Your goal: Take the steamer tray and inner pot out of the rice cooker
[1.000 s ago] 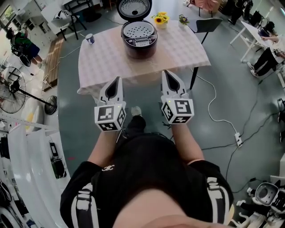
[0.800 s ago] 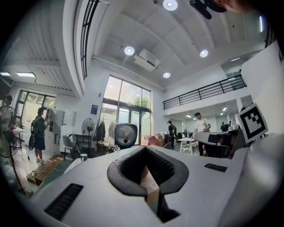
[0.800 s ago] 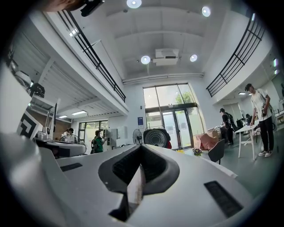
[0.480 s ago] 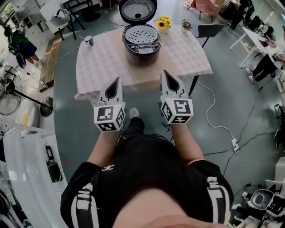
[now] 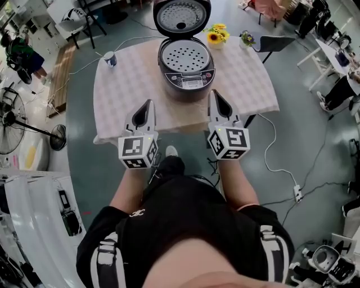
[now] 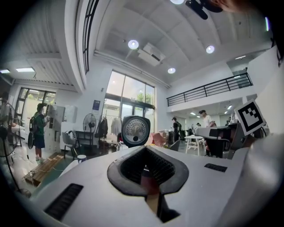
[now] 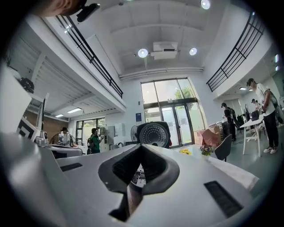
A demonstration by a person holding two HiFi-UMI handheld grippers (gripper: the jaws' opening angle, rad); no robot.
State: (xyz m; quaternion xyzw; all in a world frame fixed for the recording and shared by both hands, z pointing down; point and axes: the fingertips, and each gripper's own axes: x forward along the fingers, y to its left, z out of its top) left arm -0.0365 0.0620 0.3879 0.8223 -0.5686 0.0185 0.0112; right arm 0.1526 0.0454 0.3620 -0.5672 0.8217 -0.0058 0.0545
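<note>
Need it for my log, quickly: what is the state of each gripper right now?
Left gripper: tongs closed, holding nothing.
Right gripper: tongs closed, holding nothing.

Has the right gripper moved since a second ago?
Yes. The right gripper has come forward, nearer the rice cooker, further over the table edge.

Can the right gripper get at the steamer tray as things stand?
Probably yes: the lid stands open, the steamer tray lies exposed and nothing sits between it and the right gripper, though its jaws are shut.
</note>
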